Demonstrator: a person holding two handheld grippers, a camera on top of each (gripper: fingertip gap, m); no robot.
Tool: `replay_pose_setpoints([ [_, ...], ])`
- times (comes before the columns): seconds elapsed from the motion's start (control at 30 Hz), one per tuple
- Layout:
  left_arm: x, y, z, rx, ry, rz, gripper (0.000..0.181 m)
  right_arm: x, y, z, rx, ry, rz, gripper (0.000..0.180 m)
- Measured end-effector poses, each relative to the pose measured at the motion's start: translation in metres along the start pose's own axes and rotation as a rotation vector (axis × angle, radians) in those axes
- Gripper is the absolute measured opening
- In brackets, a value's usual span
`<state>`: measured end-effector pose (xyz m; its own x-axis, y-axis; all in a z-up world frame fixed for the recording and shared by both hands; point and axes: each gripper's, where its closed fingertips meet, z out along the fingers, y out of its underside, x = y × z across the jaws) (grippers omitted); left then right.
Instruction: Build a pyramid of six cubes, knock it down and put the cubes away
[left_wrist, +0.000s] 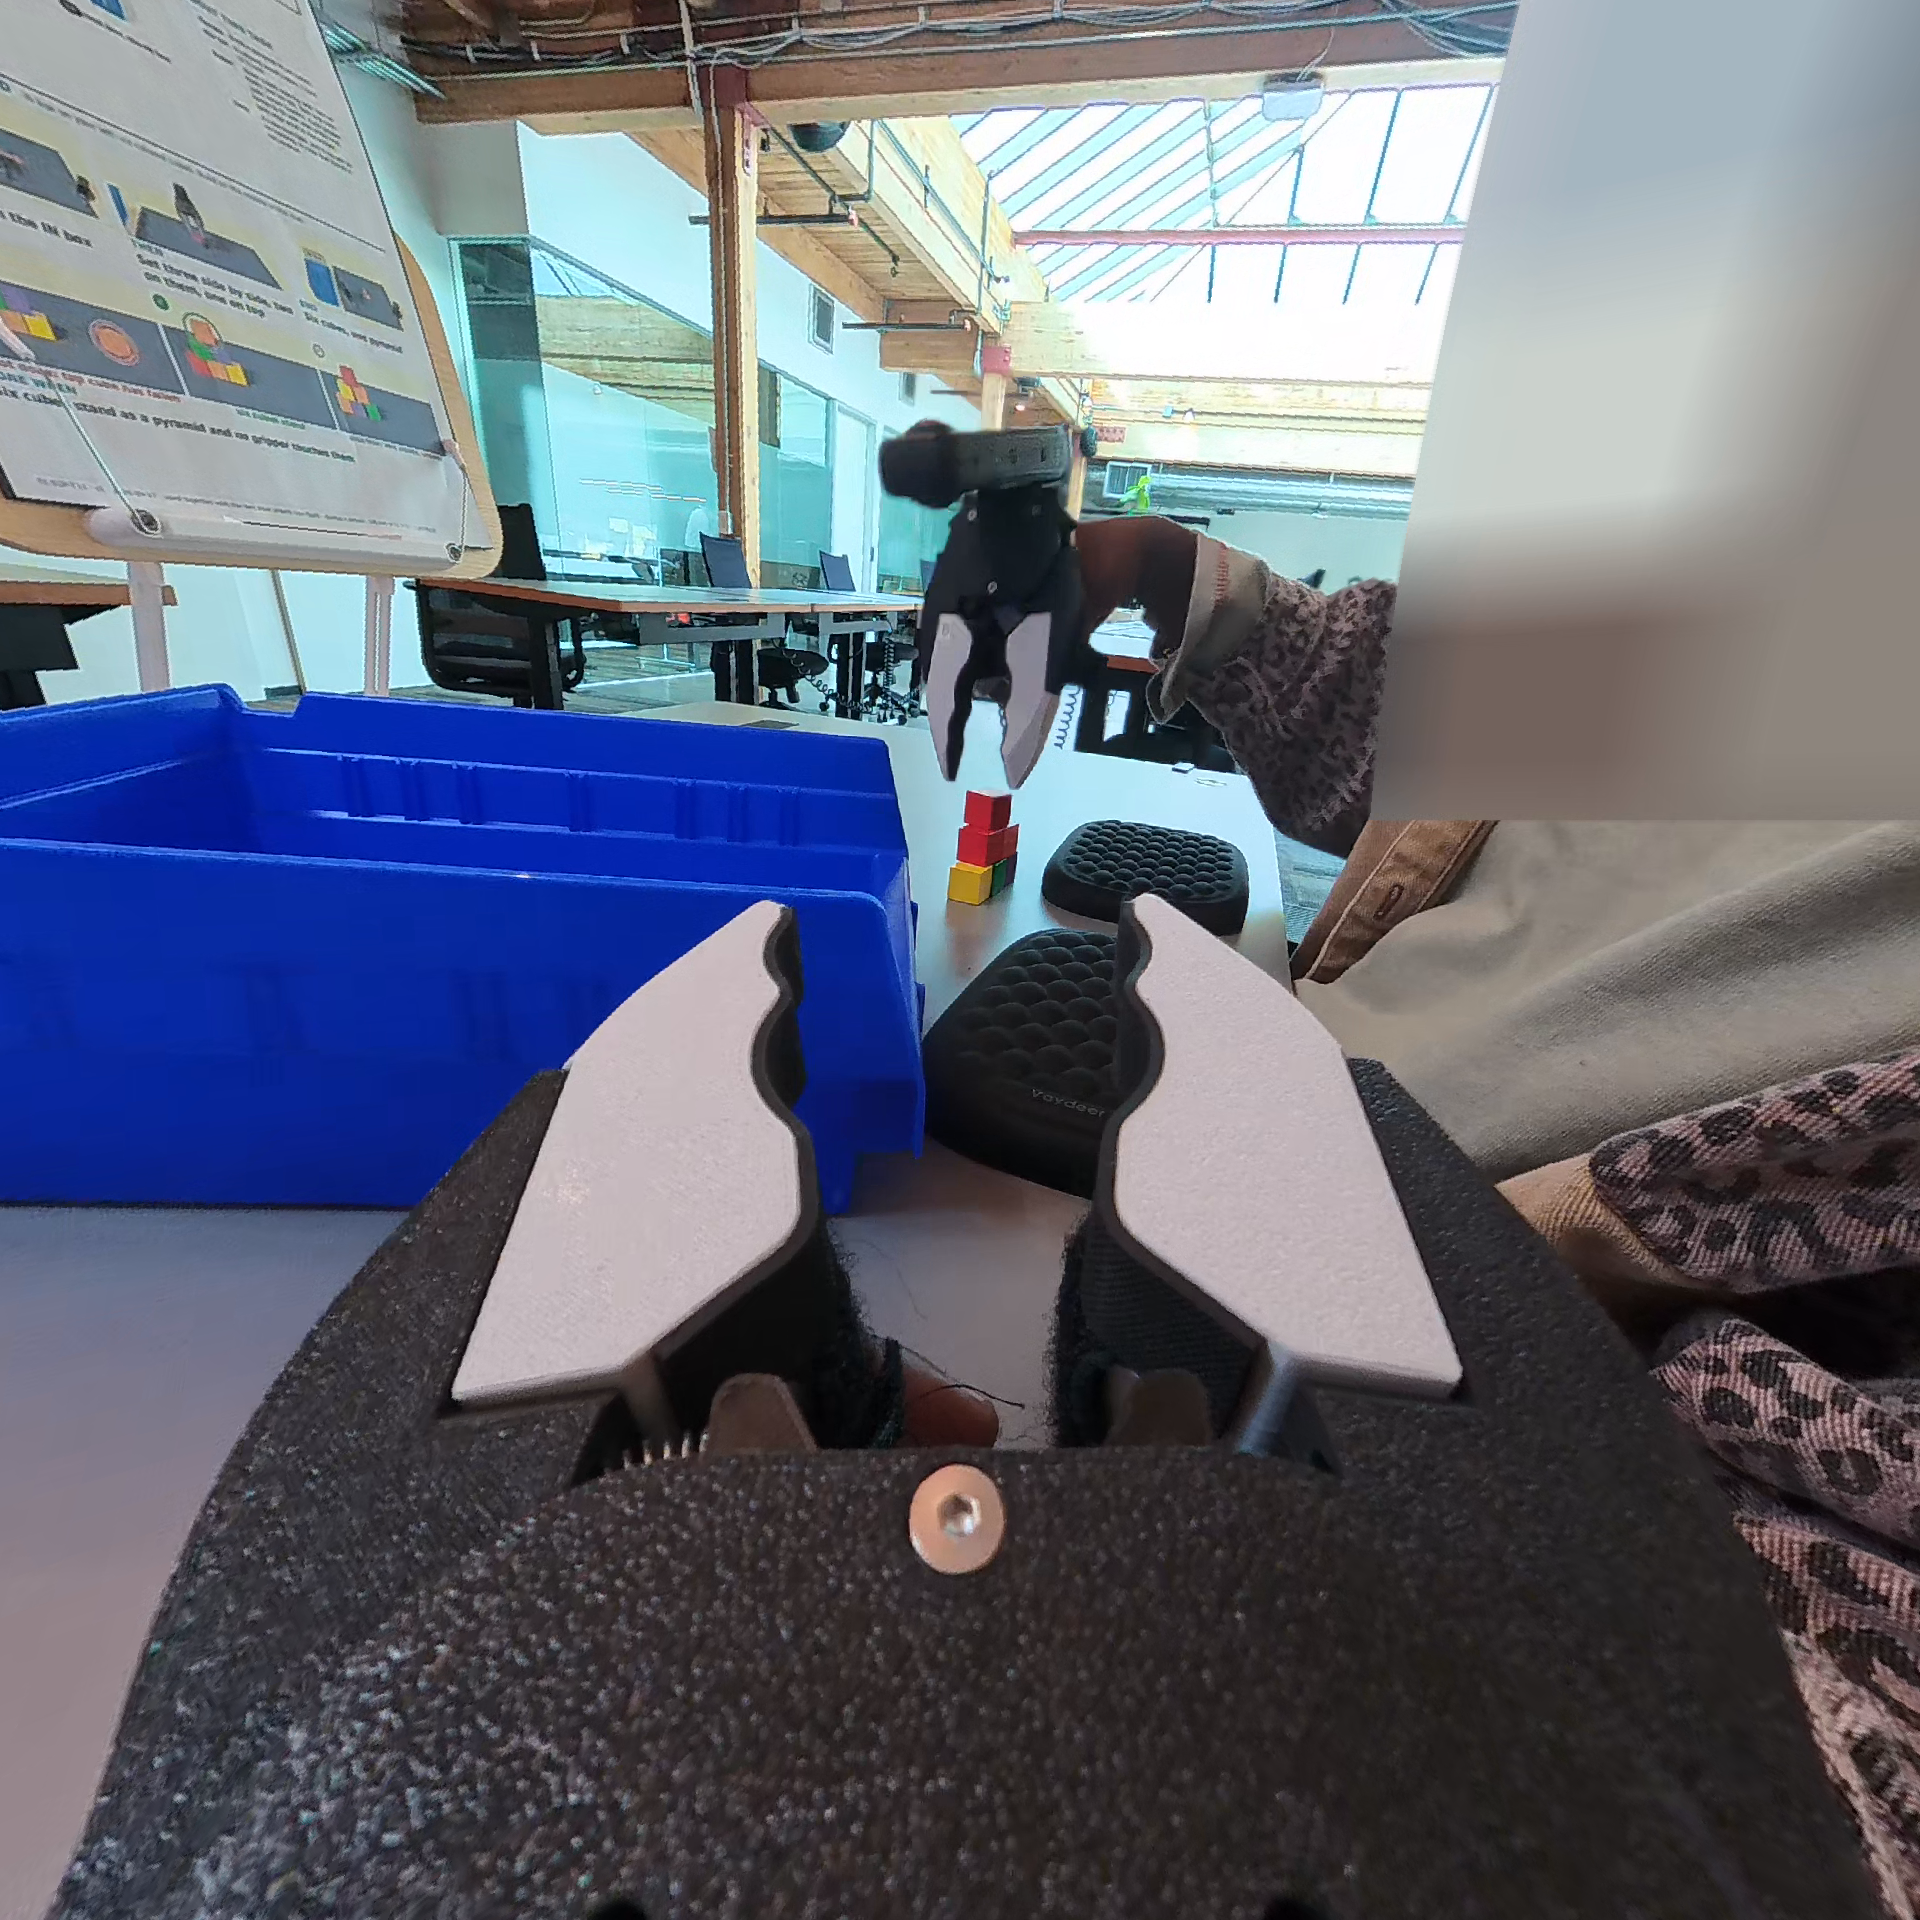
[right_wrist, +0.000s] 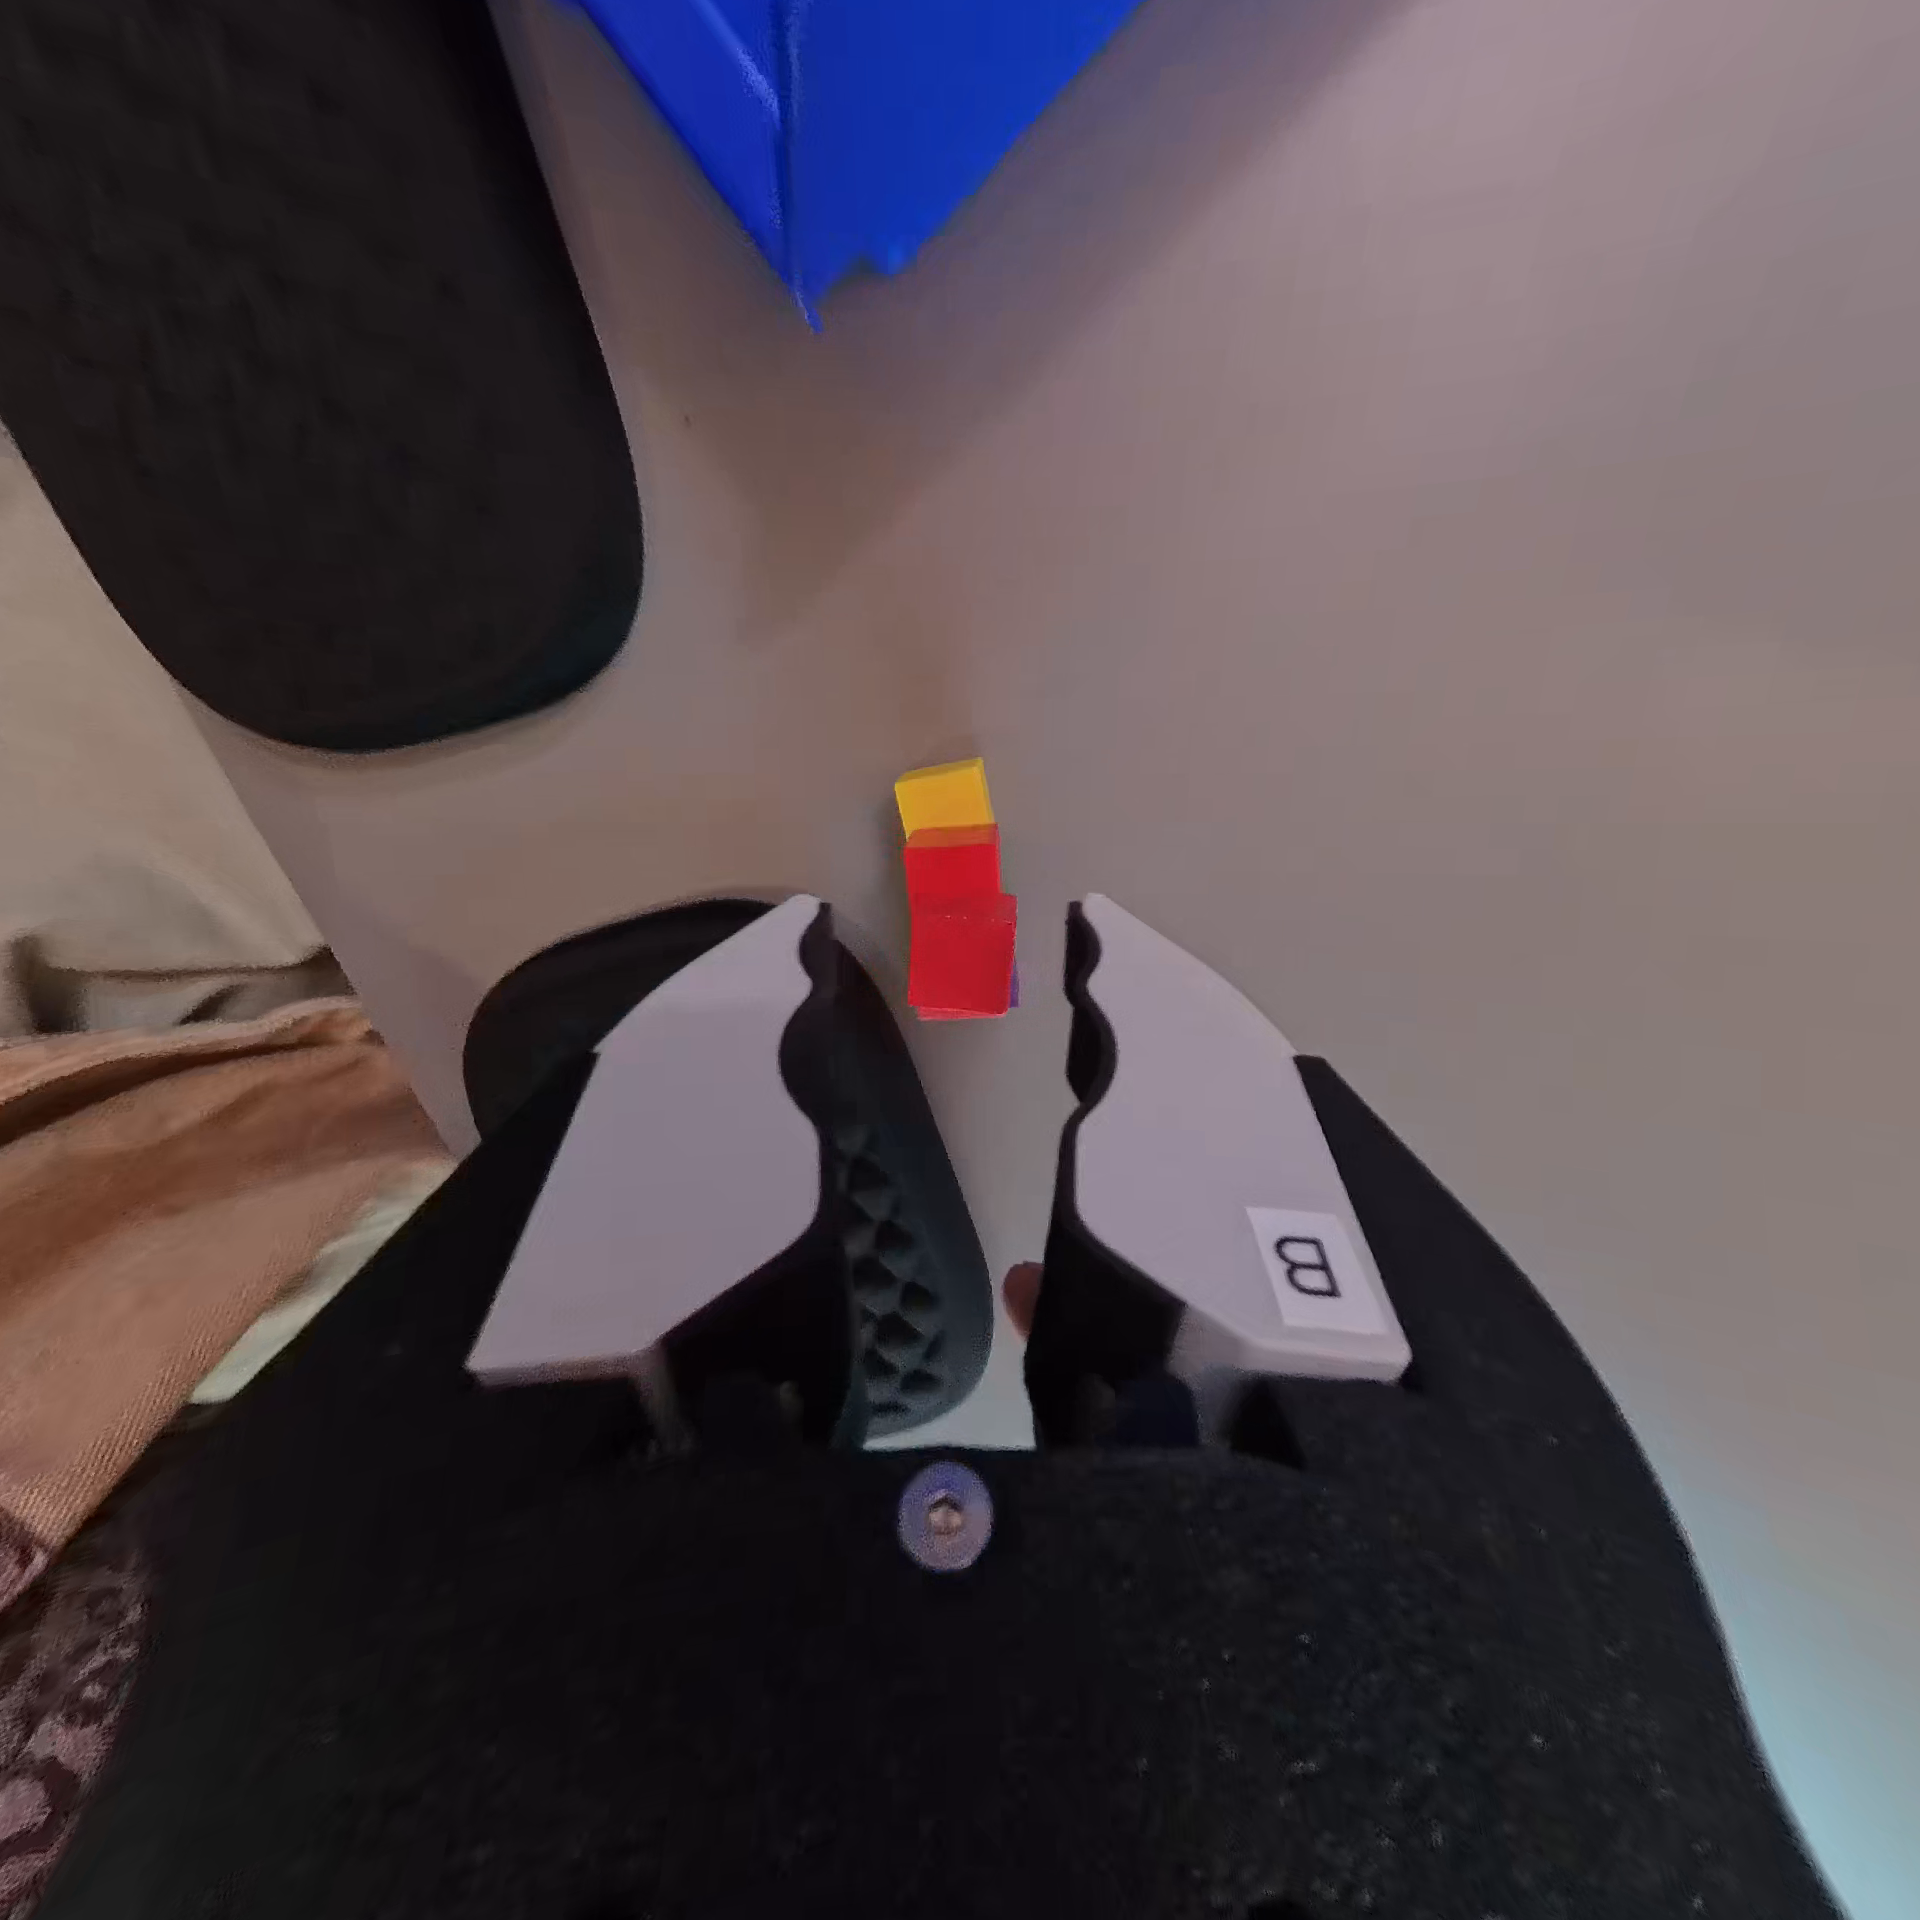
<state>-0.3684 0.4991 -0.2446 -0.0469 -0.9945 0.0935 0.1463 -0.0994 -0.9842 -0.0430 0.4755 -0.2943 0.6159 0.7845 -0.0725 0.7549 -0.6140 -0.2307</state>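
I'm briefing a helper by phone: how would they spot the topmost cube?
Find the blue bin on the grey table. Past its right end stands a small cube pyramid, under the right gripper. The top red cube is its highest block.

The left wrist view sits low near the surface (left_wrist: 187, 1299), facing level across it past the blue bin (left_wrist: 416, 935) toward the far cube stack (left_wrist: 985, 847). The right wrist view looks steeply down from close above that stack (right_wrist: 956, 904); both views share the stack, the bin and the black pads (left_wrist: 1143, 868).

Grey table (left_wrist: 145, 1351), blue bin (left_wrist: 416, 935), black pads (left_wrist: 1143, 868), cubes (left_wrist: 982, 881)
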Motion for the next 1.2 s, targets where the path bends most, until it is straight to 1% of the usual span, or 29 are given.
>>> replay_pose_setpoints([
  [0.1,0.000,0.001,0.000,-0.006,-0.004,0.004,0.059,-0.001,-0.012,-0.016,0.198,0.063,0.009,0.068],
  [0.2,0.002,0.003,0.005,-0.067,-0.044,0.044,0.062,0.000,-0.015,-0.037,0.459,0.156,0.035,0.093],
  [0.27,0.006,-0.006,0.014,-0.100,-0.063,0.079,0.067,0.003,-0.006,-0.048,0.621,0.234,0.057,0.119],
  [0.33,0.013,-0.019,0.025,-0.131,-0.103,0.101,0.071,0.007,0.011,-0.053,0.723,0.323,0.074,0.146],
  [0.4,0.020,-0.028,0.041,-0.183,-0.140,0.116,0.077,0.012,0.035,-0.051,0.735,0.396,0.116,0.148],
  [0.47,0.031,-0.033,0.067,-0.221,-0.141,0.129,0.093,0.013,0.054,-0.049,0.759,0.438,0.162,0.148],
  [0.5,0.037,-0.033,0.081,-0.237,-0.143,0.127,0.105,0.012,0.061,-0.050,0.792,0.454,0.183,0.148],
  [0.53,0.039,-0.032,0.097,-0.254,-0.167,0.131,0.123,0.012,0.065,-0.053,0.836,0.466,0.207,0.148],
  [0.57,0.039,-0.029,0.112,-0.271,-0.215,0.154,0.138,0.011,0.070,-0.057,0.889,0.480,0.237,0.148],
  [0.6,0.036,-0.027,0.125,-0.282,-0.284,0.187,0.146,0.011,0.073,-0.062,0.946,0.497,0.267,0.148],
  [0.67,0.038,-0.022,0.153,-0.294,-0.369,0.238,0.146,0.012,0.076,-0.072,1.059,0.514,0.331,0.148],
  [0.77,0.048,-0.022,0.196,-0.235,-0.432,0.270,0.146,0.015,0.079,-0.082,1.203,0.531,0.446,0.148],
  [0.87,0.039,-0.027,0.221,-0.096,-0.574,0.260,0.147,0.015,0.085,-0.085,1.258,0.669,0.537,0.147],
  [0.93,0.032,-0.020,0.222,-0.045,-0.683,0.269,0.147,0.008,0.086,-0.081,1.221,0.769,0.553,0.147],
  [1.0,0.027,-0.012,0.217,-0.028,-0.798,0.308,0.147,-0.002,0.081,-0.074,1.170,0.840,0.526,0.147],
  [1.07,0.025,-0.001,0.211,-0.055,-0.880,0.324,0.147,-0.011,0.078,-0.063,1.126,0.881,0.509,0.147],
  [1.13,0.023,0.012,0.211,-0.109,-0.922,0.307,0.146,-0.016,0.077,-0.051,1.106,0.890,0.530,0.147],
  [1.2,0.021,0.026,0.211,-0.149,-0.947,0.289,0.146,-0.022,0.079,-0.058,1.122,0.991,0.507,0.139],
])
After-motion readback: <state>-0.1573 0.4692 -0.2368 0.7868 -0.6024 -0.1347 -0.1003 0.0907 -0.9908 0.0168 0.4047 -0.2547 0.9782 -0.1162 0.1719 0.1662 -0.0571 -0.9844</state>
